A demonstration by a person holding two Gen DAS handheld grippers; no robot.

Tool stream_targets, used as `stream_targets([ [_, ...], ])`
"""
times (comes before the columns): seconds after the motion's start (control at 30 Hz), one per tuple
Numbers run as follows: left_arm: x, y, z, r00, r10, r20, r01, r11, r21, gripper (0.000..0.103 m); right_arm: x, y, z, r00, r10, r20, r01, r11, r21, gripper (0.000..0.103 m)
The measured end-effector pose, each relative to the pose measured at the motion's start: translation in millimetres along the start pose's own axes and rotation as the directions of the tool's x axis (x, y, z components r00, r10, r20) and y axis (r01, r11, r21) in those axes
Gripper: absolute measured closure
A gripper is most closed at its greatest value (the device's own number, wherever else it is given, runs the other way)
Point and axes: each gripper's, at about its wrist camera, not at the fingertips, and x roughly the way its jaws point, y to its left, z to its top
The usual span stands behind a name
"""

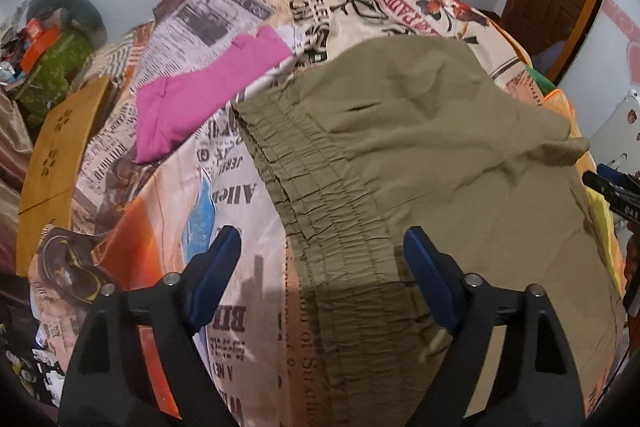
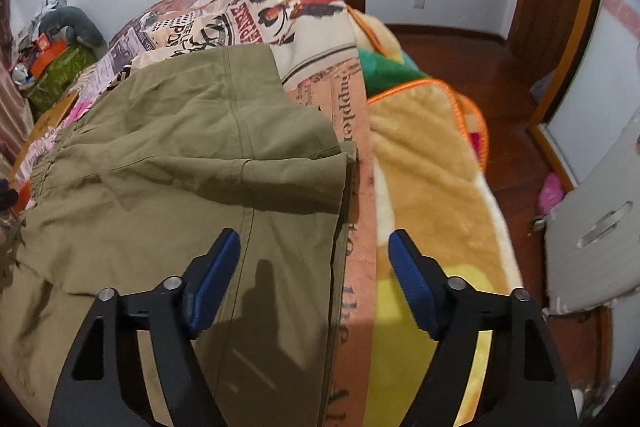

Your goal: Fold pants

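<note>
Olive-green pants (image 1: 420,155) lie on the bed, folded over, with the elastic waistband (image 1: 320,203) toward the left. My left gripper (image 1: 322,247) is open and empty, hovering above the waistband. In the right wrist view the pants (image 2: 180,155) show their leg ends, one layer lying over another, with hems at the right edge (image 2: 344,163). My right gripper (image 2: 314,251) is open and empty above that hem edge. The right gripper also shows at the right edge of the left wrist view (image 1: 616,195).
A newspaper-print bedcover (image 1: 224,211) covers the bed. A folded pink garment (image 1: 200,91) lies behind the waistband. A yellow-orange blanket (image 2: 432,187) lies at the right. A brown cardboard piece (image 1: 52,155) sits left; cluttered boxes (image 1: 44,47) beyond. A wooden floor (image 2: 500,75) and door are to the right.
</note>
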Motion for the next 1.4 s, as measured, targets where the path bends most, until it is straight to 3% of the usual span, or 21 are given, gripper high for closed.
stream_targets([
  [0.17,17.2,5.6,1.5,0.997,-0.042,-0.058,0.042,0.999,-0.007,0.026,26.5,-0.6,6.5,0.997,0.041,-0.062,-0.041,0.999,0.001,0.051],
  [0.4,38.6,6.6,0.0,0.986,-0.126,-0.109,0.123,0.992,-0.034,0.026,43.9,-12.1,-0.2,0.985,0.141,-0.101,-0.135,0.989,0.06,0.059],
  [0.47,44.0,5.5,-2.2,0.986,-0.127,-0.112,0.124,0.992,-0.034,0.026,45.7,-17.9,-2.7,0.984,0.146,-0.1,-0.138,0.987,0.083,0.077],
  [0.53,44.7,4.3,-2.8,0.989,-0.115,-0.095,0.114,0.993,-0.016,0.026,44.9,-20.6,-6.0,0.984,0.15,-0.098,-0.142,0.986,0.083,0.086],
  [0.63,43.1,2.0,-3.8,0.992,-0.096,-0.083,0.096,0.995,-0.001,0.026,42.1,-16.8,-7.5,0.987,0.13,-0.098,-0.125,0.991,0.055,0.09],
  [0.8,38.8,1.9,-2.5,0.996,-0.041,-0.075,0.044,0.998,0.044,0.026,39.3,-8.5,-7.1,0.993,0.075,-0.095,-0.077,0.997,-0.014,0.093],
  [0.97,35.6,2.9,-4.2,0.998,-0.01,-0.063,0.015,0.997,0.07,0.026,30.3,-9.8,-15.8,0.989,0.092,-0.115,-0.094,0.996,-0.006,0.094],
  [1.1,37.9,8.2,-4.8,0.997,-0.032,-0.071,0.036,0.998,0.049,0.026,23.7,-10.4,-24.4,0.988,0.098,-0.123,-0.099,0.995,0.0,0.094],
  [1.23,34.3,17.0,-1.7,0.991,-0.08,-0.112,0.076,0.996,-0.038,0.026,16.2,-11.0,-19.0,0.987,0.081,-0.139,-0.078,0.997,0.026,0.093],
  [1.3,23.8,19.9,0.7,0.991,-0.096,-0.09,0.091,0.994,-0.056,0.026,5.7,-11.7,-13.6,0.99,0.067,-0.123,-0.063,0.997,0.034,0.093],
  [1.4,8.7,20.0,5.4,0.999,-0.01,-0.044,0.009,1.0,-0.02,0.027,-15.2,-15.4,1.7,0.997,0.057,-0.061,-0.055,0.998,0.031,0.093],
])
